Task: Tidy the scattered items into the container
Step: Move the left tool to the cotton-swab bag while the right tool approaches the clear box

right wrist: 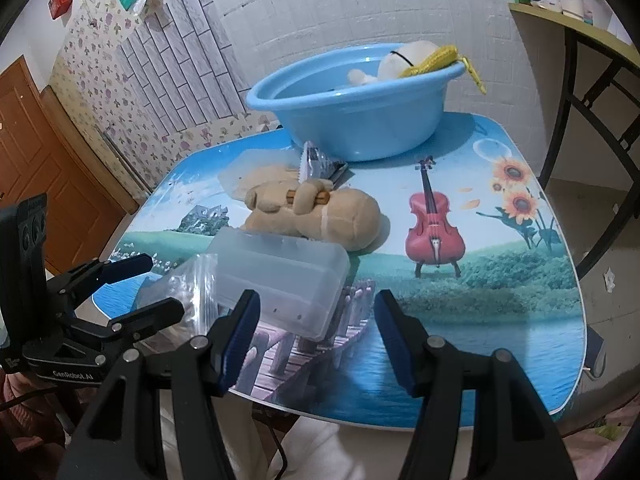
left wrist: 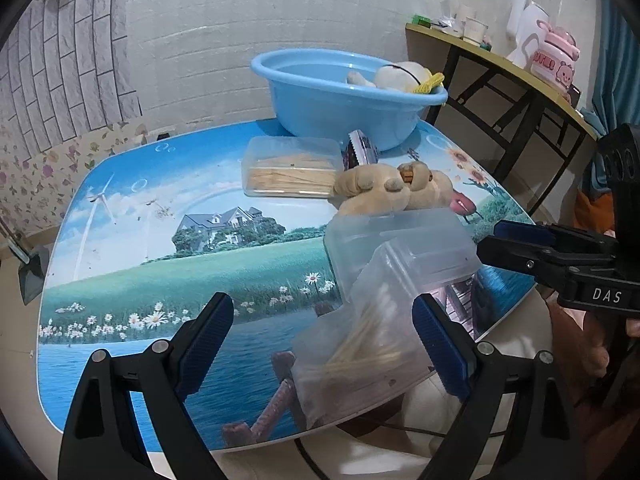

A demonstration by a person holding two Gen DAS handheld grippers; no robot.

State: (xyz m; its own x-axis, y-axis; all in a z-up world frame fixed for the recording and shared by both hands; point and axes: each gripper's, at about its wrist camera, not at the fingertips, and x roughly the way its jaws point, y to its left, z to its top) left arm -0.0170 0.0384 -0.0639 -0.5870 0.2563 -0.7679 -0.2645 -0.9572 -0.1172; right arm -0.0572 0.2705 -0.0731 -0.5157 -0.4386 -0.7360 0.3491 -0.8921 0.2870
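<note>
While the blue basin point(left wrist: 320, 108) sits at the table's point(left wrist: 140, 264) far edge with a white plush toy point(left wrist: 400, 74) already inside, scattered items lie in front of it. Zip bag of cotton swabs point(left wrist: 360, 344) at the near edge, between the wide-apart, non-pressing jaws of the left gripper point(left wrist: 324, 348). Frosted plastic box point(right wrist: 280, 276) just beside the bag, tan plush point(right wrist: 320, 216) behind it, clear toothpick box point(left wrist: 292, 168) farther back. Right gripper point(right wrist: 316, 340) hovers with jaws parted, grasping nothing.
</note>
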